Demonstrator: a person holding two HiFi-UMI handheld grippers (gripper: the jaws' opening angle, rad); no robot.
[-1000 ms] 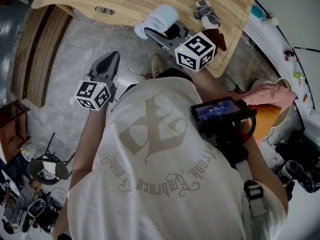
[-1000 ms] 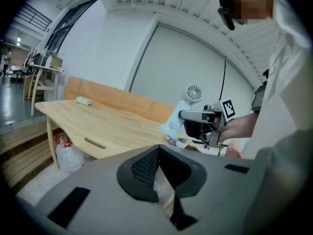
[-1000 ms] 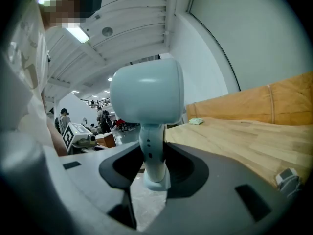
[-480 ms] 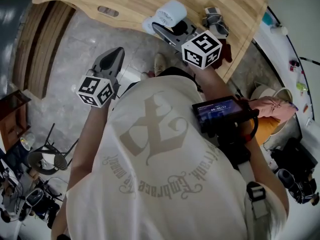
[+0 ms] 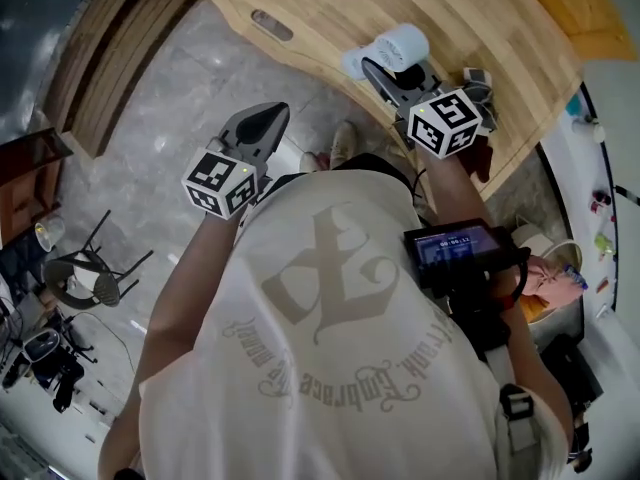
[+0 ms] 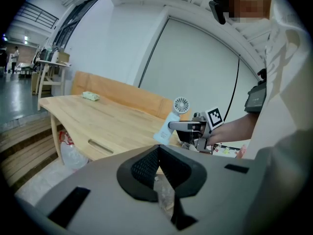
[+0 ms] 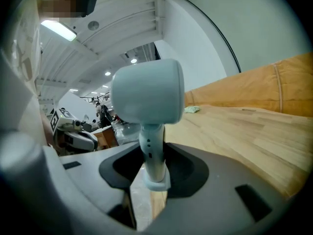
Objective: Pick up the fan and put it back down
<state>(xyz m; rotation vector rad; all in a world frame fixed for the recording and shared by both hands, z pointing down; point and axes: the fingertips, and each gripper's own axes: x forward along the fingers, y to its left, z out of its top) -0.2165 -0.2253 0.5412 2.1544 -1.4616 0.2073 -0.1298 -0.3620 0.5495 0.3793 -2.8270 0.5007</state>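
The fan [image 5: 395, 48] is small and white, with a round head on a thin stem. My right gripper [image 5: 385, 73] is shut on that stem and holds the fan upright over the near edge of the wooden table [image 5: 330, 18]. In the right gripper view the fan head [image 7: 146, 89] fills the middle, and the stem runs down between the jaws of the right gripper [image 7: 152, 163]. My left gripper [image 5: 268, 118] hangs over the floor to the left, shut on nothing. From the left gripper [image 6: 157, 151] view, the fan [image 6: 181, 105] shows far off to the right.
A small green cloth [image 6: 91, 96] lies far off on the table. Some small items [image 5: 475, 78] sit on the table edge beside the right gripper. A plastic bag [image 6: 68, 148] lies under the table. A stool [image 5: 85, 278] stands on the floor to the left.
The whole view has swung. The right gripper and the fan have shifted up and right in the picture, still at the table's near edge. The left gripper moved the same way, still shut.
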